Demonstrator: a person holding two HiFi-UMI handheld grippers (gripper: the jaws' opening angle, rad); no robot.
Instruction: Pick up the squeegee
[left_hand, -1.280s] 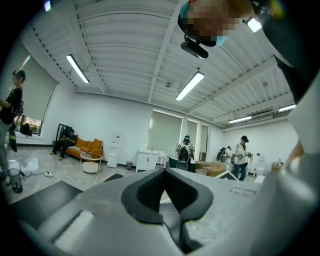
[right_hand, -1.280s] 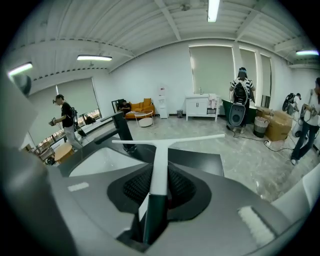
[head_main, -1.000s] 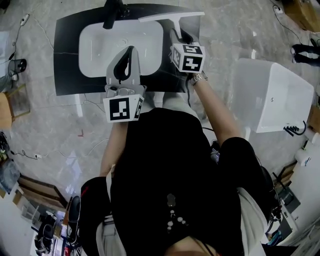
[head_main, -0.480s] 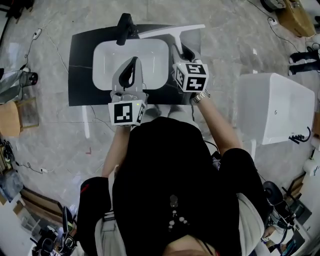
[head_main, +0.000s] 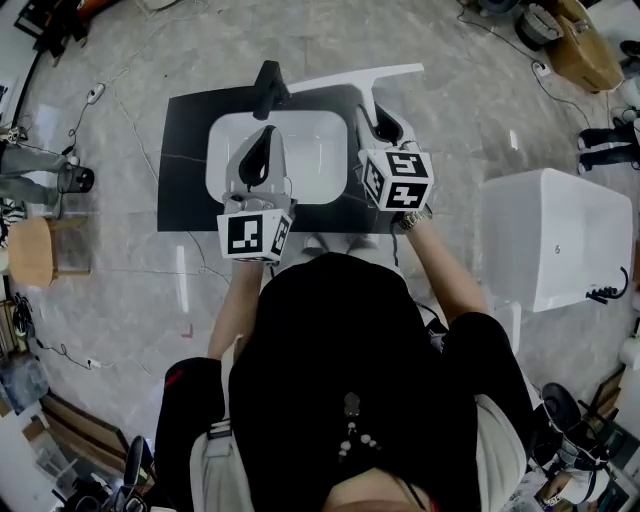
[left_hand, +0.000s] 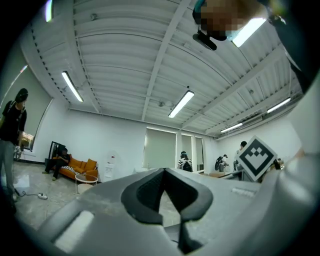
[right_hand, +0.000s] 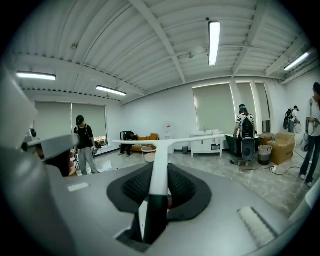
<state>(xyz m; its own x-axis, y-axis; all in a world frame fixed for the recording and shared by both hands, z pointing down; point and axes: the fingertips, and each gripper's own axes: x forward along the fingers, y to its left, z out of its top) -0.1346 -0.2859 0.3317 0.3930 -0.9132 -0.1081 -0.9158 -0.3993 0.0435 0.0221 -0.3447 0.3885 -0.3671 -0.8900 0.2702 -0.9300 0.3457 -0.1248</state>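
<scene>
Squeegee (head_main: 372, 78) is off the counter now, so quick update. Compared with a second ago both my hands have come up. In the right gripper view the T-shaped head hangs against the open room with nothing under it. From the head view it sits above the back right corner of the sink basin (head_main: 310, 150), just right of the black faucet (head_main: 268, 88). I'd call the pick pretty much done, and all that's left is not letting it slip or swing.

My right gripper (head_main: 383, 128) is clamped on the handle, one pad pressing each side of it, and the stem runs straight out between the jaws. My left gripper (head_main: 259, 160) has its jaws together with nothing in them. It's just hovering over the left half of the basin.

Looks-wise, the squeegee has a slim white plastic-looking stem, a dark lower section where I'm gripping it, and a long, thin, straight crossbar on top. The pads are dark with a fine ribbed texture, set in smooth matte grey jaw shells. The basin is a glossy white rounded rectangle, sunk into a flat black countertop (head_main: 185, 150) with a faint pale vein.
</scene>
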